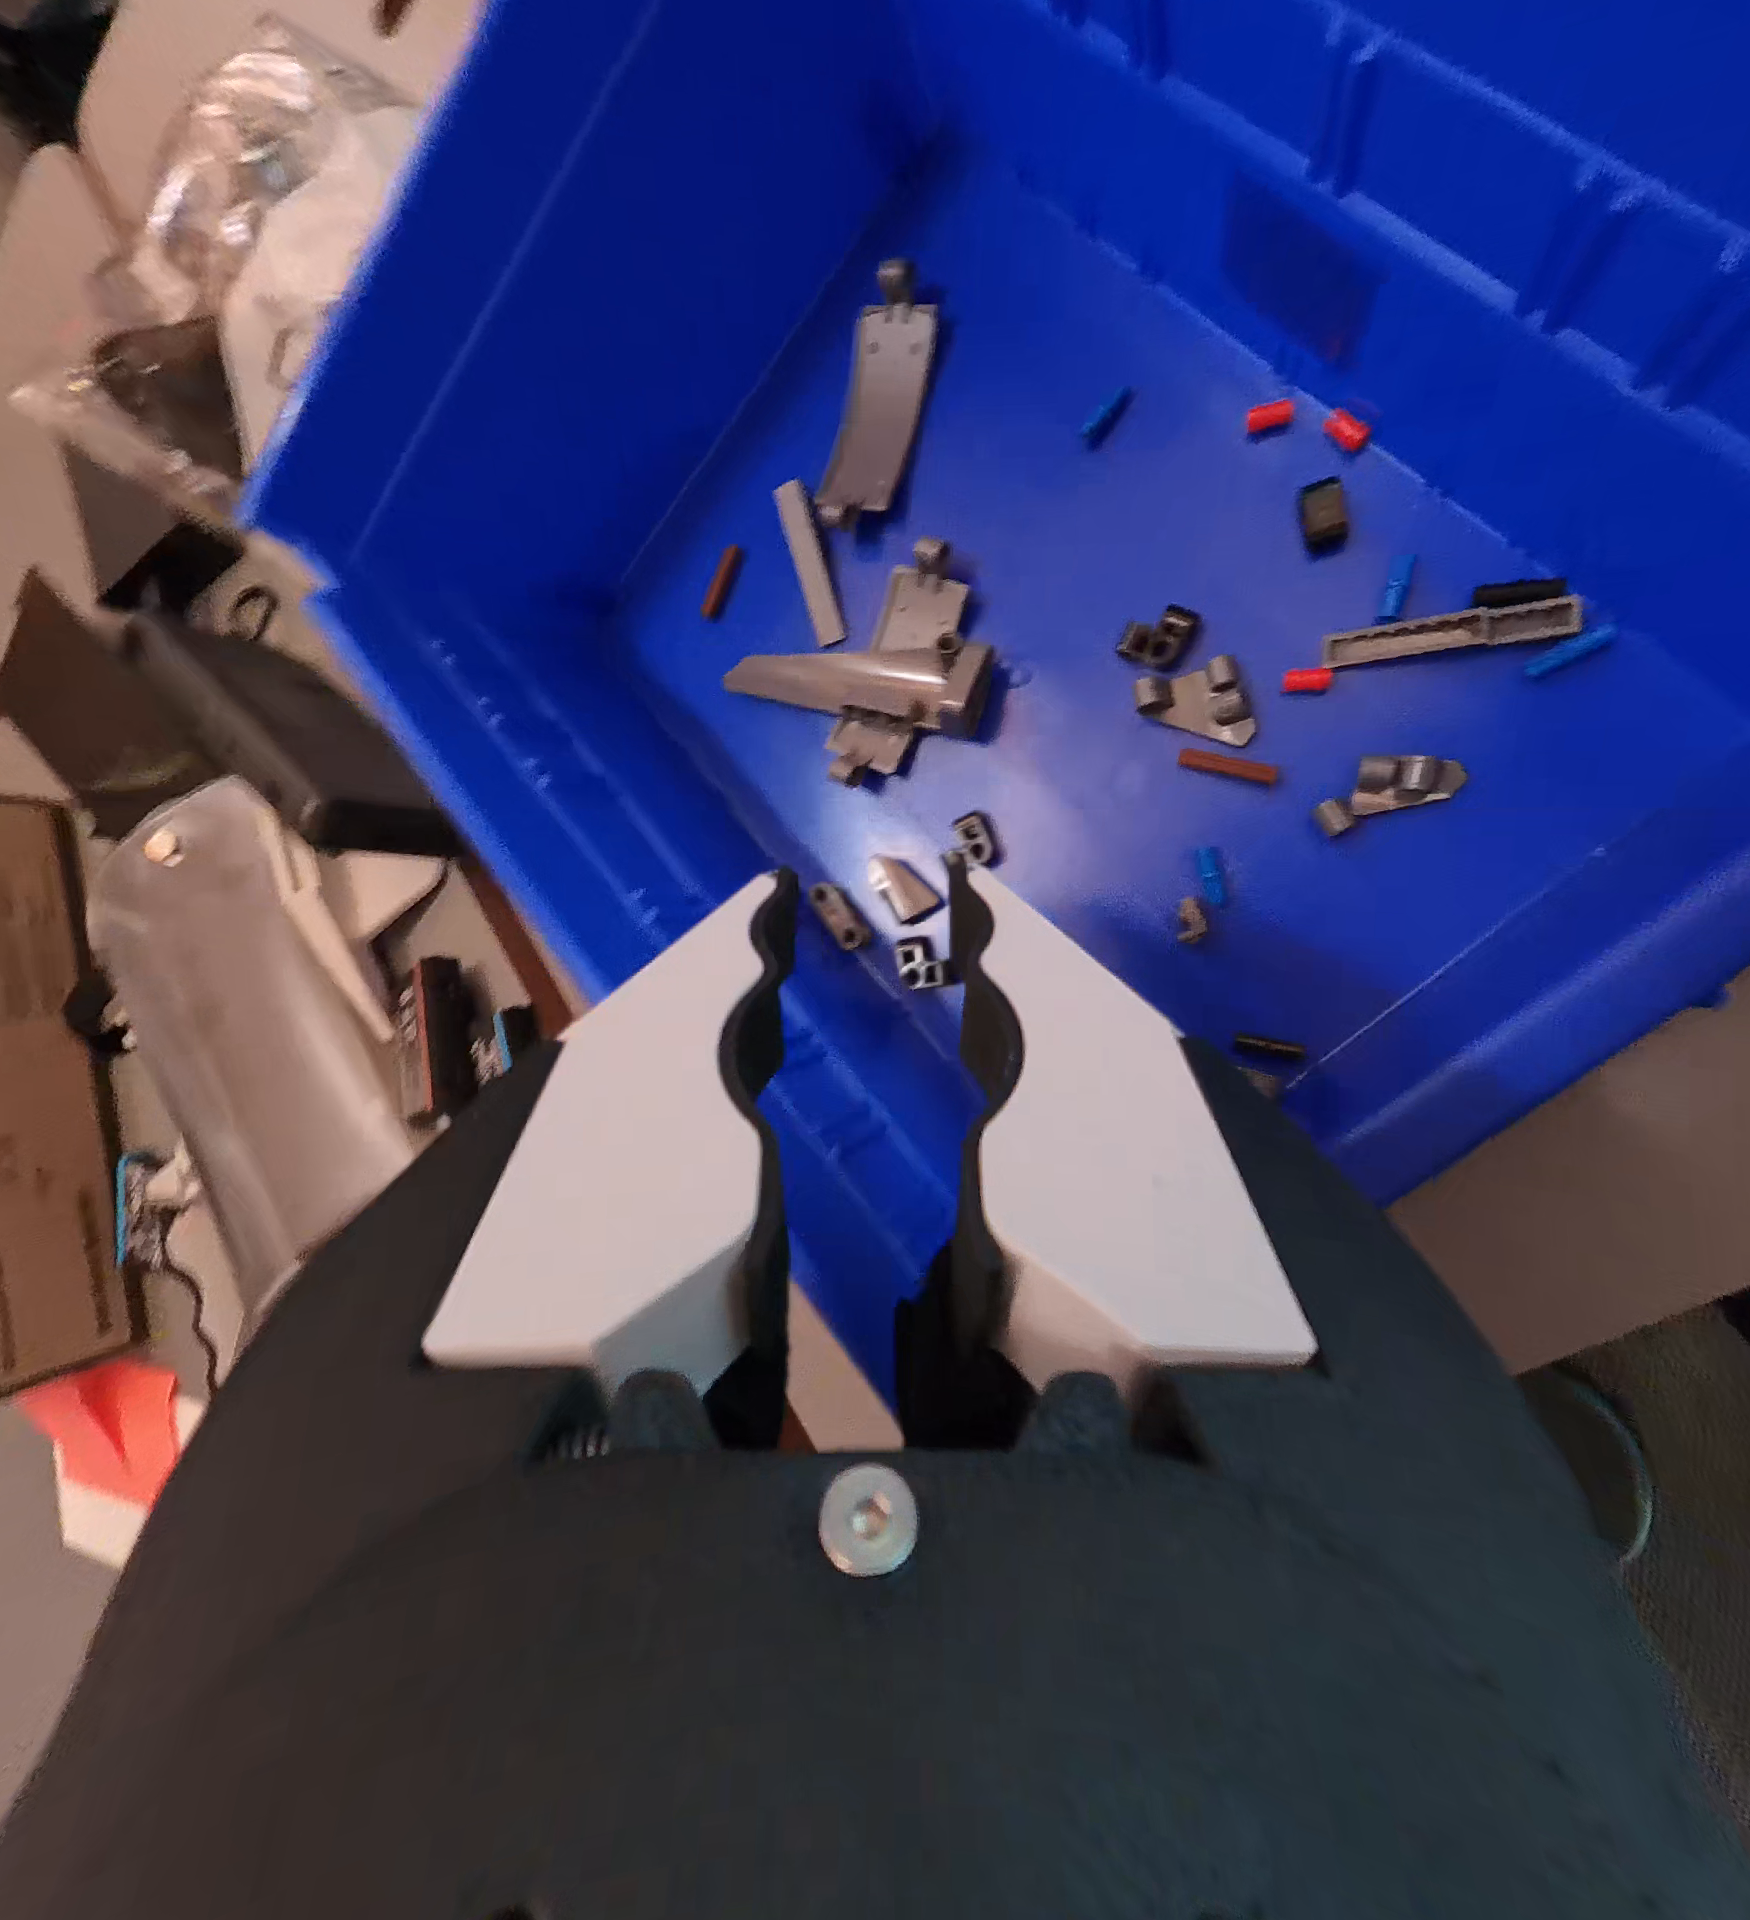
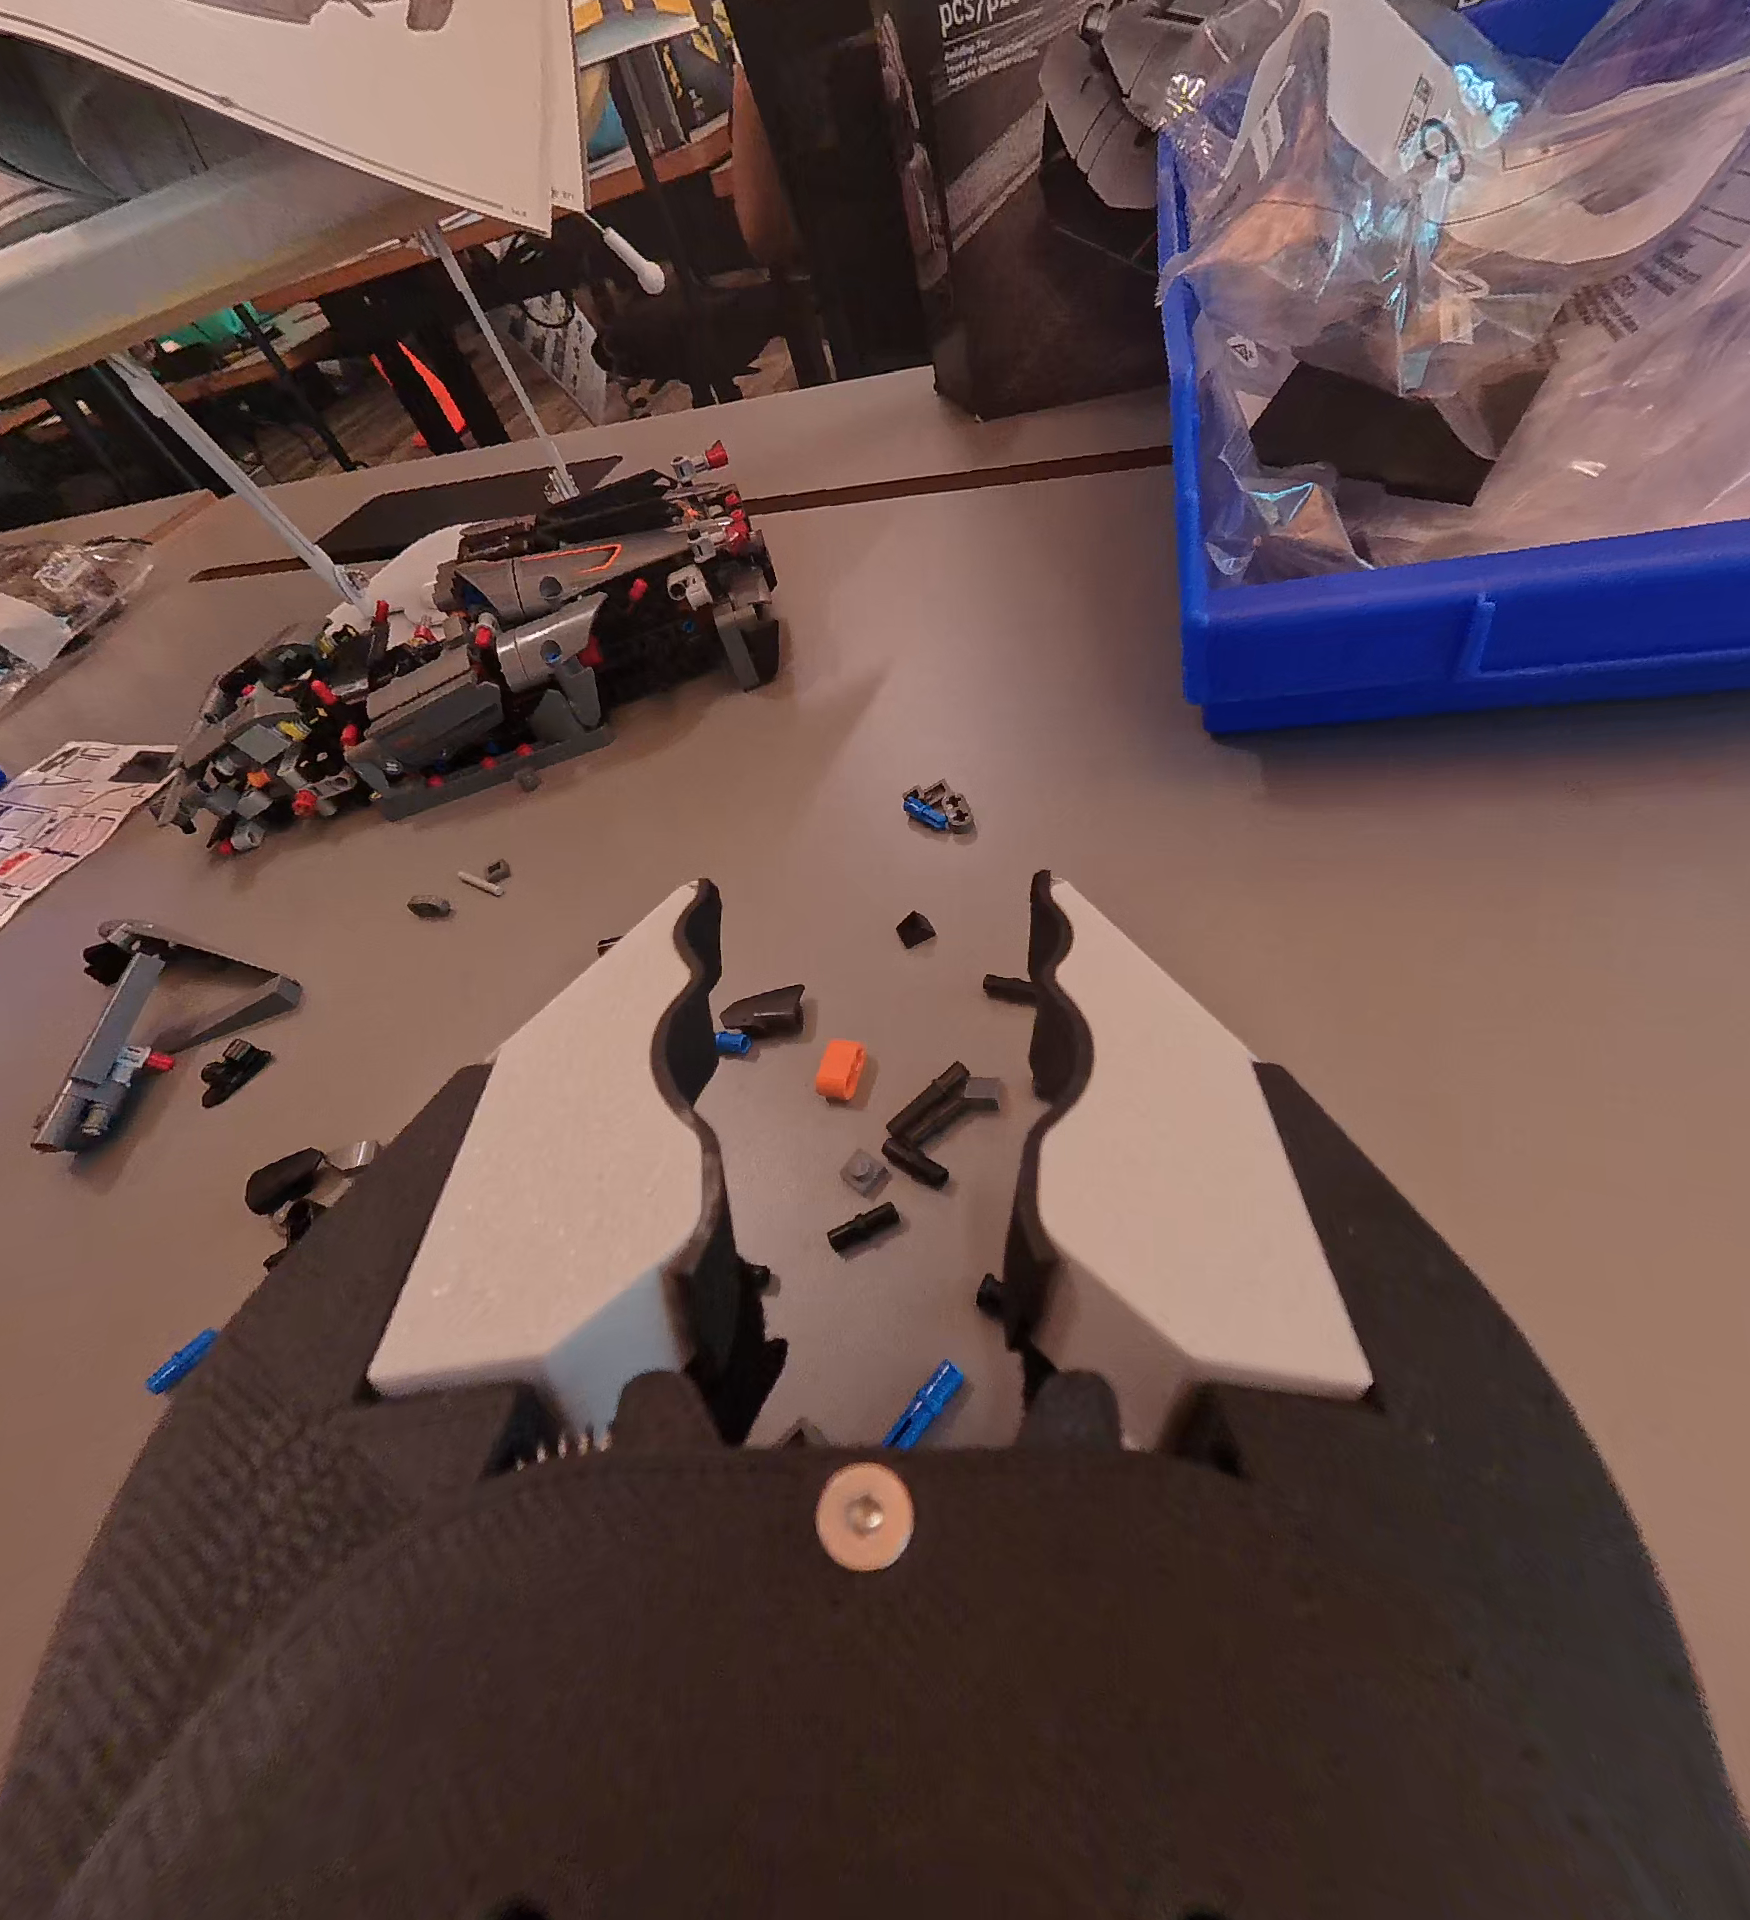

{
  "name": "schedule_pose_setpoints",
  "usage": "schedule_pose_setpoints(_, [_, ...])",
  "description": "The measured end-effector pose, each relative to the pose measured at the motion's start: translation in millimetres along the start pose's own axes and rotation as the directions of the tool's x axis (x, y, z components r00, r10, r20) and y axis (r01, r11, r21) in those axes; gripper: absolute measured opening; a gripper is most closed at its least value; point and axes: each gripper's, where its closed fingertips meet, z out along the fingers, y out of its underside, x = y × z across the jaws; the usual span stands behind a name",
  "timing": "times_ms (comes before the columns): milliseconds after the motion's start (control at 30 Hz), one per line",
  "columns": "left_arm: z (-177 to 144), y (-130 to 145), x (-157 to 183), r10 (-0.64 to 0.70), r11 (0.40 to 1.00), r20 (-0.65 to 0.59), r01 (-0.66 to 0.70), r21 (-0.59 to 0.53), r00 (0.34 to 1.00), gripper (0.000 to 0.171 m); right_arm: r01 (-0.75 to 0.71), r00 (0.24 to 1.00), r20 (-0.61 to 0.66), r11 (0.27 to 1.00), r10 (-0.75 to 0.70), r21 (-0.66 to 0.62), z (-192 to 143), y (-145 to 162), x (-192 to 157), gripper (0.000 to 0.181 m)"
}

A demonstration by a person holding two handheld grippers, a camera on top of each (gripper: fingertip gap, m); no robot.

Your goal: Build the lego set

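My left gripper (image 1: 869, 883) is open and empty, held above the near corner of a blue bin (image 1: 497, 436). Loose grey, black, red and blue pieces lie in the bin. A small silver wedge piece (image 1: 902, 885) and small dark connectors (image 1: 925, 964) lie between the fingertips below. Larger grey panels (image 1: 881, 686) lie farther in. My right gripper (image 2: 876, 888) is open and empty over the grey table (image 2: 1370, 987). An orange piece (image 2: 842, 1068) and black pins (image 2: 928, 1117) lie between its fingers. The partly built dark car model (image 2: 497, 665) stands at the far left.
A second blue bin (image 2: 1473, 623) full of clear plastic bags stands at the right. A grey sub-assembly (image 2: 144, 1029), a sticker sheet (image 2: 19, 842) and an instruction booklet on a stand (image 2: 227, 94) are at the left. A dark box (image 2: 1016, 208) stands behind.
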Motion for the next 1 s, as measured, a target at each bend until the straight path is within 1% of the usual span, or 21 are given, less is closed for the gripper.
schedule_pose_setpoints(133, [-21, 9, -24, -0.126, 0.992, 0.129, 0.123, 0.030, 0.984, 0.049, 0.006, 1.000, 0.004, 1.000, -0.006, 0.004, 0, 0, -1, 0.058])
schedule_pose_setpoints(167, [-26, 13, -30, -0.159, 0.987, 0.161, 0.156, 0.033, 0.974, 0.051, 0.005, 1.000, 0.007, 1.000, -0.005, 0.006, -1, -1, -1, 0.058])
schedule_pose_setpoints(233, [-33, 27, -39, -0.248, 0.969, 0.202, 0.246, 0.038, 0.947, 0.061, 0.000, 1.000, 0.012, 1.000, 0.000, 0.012, -1, -1, -2, 0.058])
schedule_pose_setpoints(300, [-35, 45, -41, -0.357, 0.933, 0.206, 0.358, 0.036, 0.911, 0.064, 0.003, 1.000, 0.018, 1.000, -0.003, 0.015, -2, -2, -3, 0.058])
schedule_pose_setpoints(367, [-29, 63, -29, -0.451, 0.891, 0.146, 0.454, 0.014, 0.881, 0.064, 0.009, 1.000, 0.023, 1.000, -0.009, 0.013, -1, -2, -4, 0.058])
schedule_pose_setpoints(433, [-22, 72, -15, -0.513, 0.858, 0.086, 0.514, 0.009, 0.854, 0.056, 0.014, 1.000, 0.028, 1.000, -0.014, 0.011, -1, -1, -5, 0.058])
schedule_pose_setpoints(533, [-8, 72, 8, -0.571, 0.821, -0.042, 0.571, 0.004, 0.820, 0.037, 0.012, 0.999, 0.036, 1.000, -0.013, 0.013, -2, -1, -6, 0.058])
schedule_pose_setpoints(567, [-2, 71, 15, -0.575, 0.818, -0.076, 0.576, -0.009, 0.815, 0.030, 0.009, 0.999, 0.040, 1.000, -0.010, 0.017, -2, -2, -6, 0.058])
schedule_pose_setpoints(600, [3, 71, 19, -0.575, 0.817, -0.084, 0.576, -0.018, 0.814, 0.021, 0.005, 0.999, 0.043, 1.000, -0.006, 0.022, -3, -3, -6, 0.058])
schedule_pose_setpoints(633, [6, 74, 17, -0.578, 0.816, -0.049, 0.578, -0.016, 0.814, 0.014, 0.000, 0.999, 0.045, 1.000, -0.002, 0.027, -3, -3, -6, 0.058])
schedule_pose_setpoints(667, [7, 76, 15, -0.576, 0.818, -0.013, 0.576, -0.014, 0.818, 0.004, -0.003, 0.999, 0.048, 0.999, 0.002, 0.032, -4, -4, -6, 0.058])
schedule_pose_setpoints(800, [6, 67, 21, -0.571, 0.821, 0.013, 0.571, 0.030, 0.821, 0.003, -0.006, 0.999, 0.051, 0.999, 0.004, 0.036, -4, -5, -6, 0.058])
schedule_pose_setpoints(1000, [-5, 54, 36, -0.594, 0.797, -0.031, 0.593, 0.115, 0.804, 0.002, -0.011, 0.999, 0.050, 0.999, 0.009, 0.037, -4, -5, -5, 0.058])
